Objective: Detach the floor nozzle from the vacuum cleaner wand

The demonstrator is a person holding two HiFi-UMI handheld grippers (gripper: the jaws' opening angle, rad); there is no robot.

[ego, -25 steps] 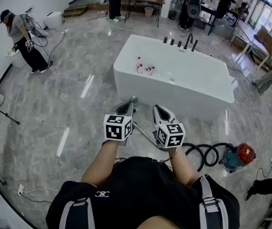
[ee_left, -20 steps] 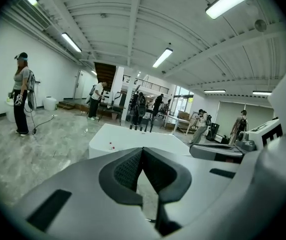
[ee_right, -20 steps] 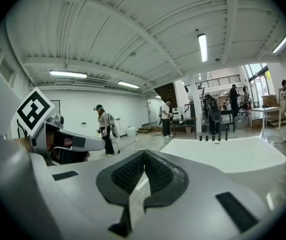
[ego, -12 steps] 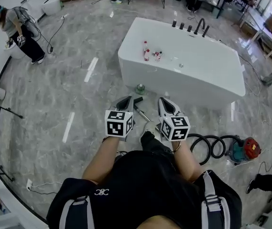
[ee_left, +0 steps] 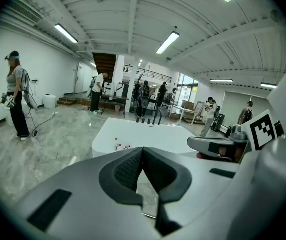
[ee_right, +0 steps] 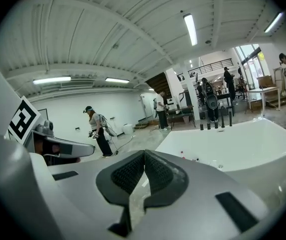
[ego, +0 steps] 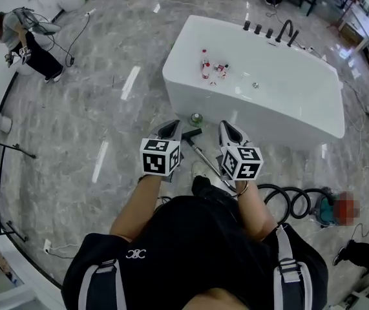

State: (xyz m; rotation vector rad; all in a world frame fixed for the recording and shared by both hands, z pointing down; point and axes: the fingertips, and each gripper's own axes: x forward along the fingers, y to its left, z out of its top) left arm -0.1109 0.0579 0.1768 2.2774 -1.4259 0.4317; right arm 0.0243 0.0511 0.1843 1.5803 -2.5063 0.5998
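A silver vacuum wand lies on the marble floor between my two grippers, with a small black floor nozzle at its far end near the bathtub. A black hose coils away to the vacuum body at the right. My left gripper hovers just left of the nozzle, its jaws shut and empty. Just right of the wand, my right gripper is also shut on nothing. Neither gripper view shows the wand or the nozzle.
A white bathtub stands just beyond the grippers, with small bottles on its rim. A green round object lies on the floor at its foot. A person stands far left by the wall; cables and a stand are there.
Both grippers have travelled forward and a little down towards the bathtub, still shut. The nozzle end of the wand now shows between them, and the tub looks nearer.
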